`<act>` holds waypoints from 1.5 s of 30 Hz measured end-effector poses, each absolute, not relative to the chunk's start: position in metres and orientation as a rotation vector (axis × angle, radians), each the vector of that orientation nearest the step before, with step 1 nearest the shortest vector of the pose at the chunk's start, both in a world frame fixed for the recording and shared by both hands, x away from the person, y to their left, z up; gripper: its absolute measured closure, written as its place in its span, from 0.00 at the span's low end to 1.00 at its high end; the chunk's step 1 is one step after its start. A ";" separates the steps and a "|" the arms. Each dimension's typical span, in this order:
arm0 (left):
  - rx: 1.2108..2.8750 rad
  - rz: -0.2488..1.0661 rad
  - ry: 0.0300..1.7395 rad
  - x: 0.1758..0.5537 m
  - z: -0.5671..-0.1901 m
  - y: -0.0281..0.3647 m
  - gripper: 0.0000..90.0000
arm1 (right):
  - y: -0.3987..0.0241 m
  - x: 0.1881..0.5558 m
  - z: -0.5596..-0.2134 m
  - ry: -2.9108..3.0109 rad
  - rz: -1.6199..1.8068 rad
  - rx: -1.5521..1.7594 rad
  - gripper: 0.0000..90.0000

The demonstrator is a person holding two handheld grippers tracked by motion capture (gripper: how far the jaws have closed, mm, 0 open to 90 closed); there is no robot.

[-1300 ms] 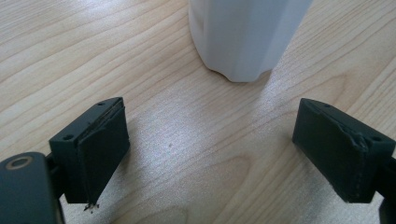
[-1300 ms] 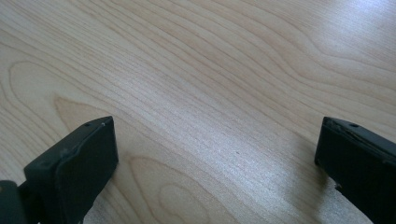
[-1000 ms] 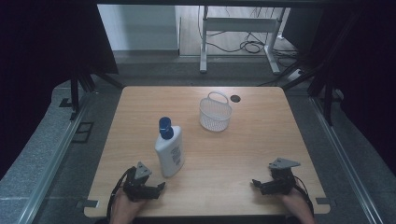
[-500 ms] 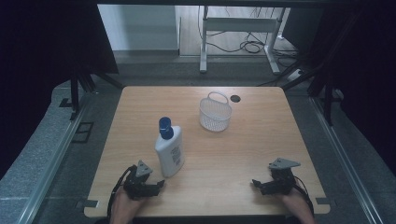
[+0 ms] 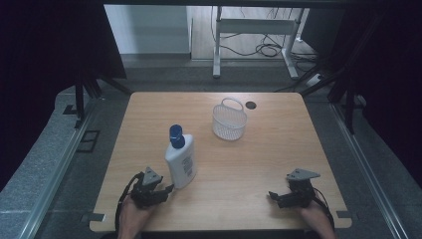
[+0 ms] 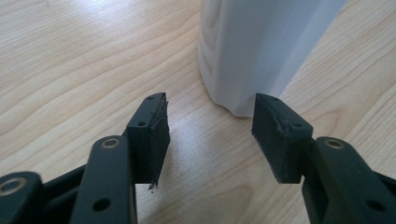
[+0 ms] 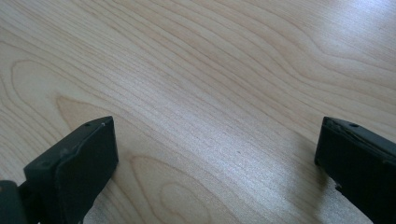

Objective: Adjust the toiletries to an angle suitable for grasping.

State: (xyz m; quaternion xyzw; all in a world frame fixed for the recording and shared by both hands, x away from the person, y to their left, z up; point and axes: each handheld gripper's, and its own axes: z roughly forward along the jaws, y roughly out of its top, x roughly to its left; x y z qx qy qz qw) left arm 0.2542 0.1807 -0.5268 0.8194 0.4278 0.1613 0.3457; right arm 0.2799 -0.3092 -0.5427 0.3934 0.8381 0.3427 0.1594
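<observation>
One white bottle [image 5: 181,162] with a blue cap stood upright on the bench [image 5: 259,164], just ahead of the left gripper [image 5: 158,190], whose jaws had just been closing, half-open, on nothing. An approach was judged in hand; advancing around the bottle's base was called for. The right gripper [image 5: 276,197] rested wide open, empty, well apart.

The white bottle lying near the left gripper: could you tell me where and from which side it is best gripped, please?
Probably across the lower body of the bottle, coming from its near end, where the left gripper already sits. It lies flat with the blue cap pointing away, and its body looks narrow enough for the jaws, which have just been closing with nothing between them.
</observation>
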 end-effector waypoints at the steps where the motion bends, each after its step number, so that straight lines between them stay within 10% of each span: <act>1: 2.125 0.417 1.109 0.255 -0.527 0.182 0.54 | -0.309 0.280 -0.543 2.396 0.981 1.124 0.00; 25: 2.058 0.426 1.139 0.285 -0.525 0.191 0.99 | -0.309 0.281 -0.543 2.396 0.982 1.121 0.00; 45: 2.067 0.323 1.095 0.306 -0.531 0.173 0.99 | -0.309 0.281 -0.543 2.397 0.982 1.119 0.00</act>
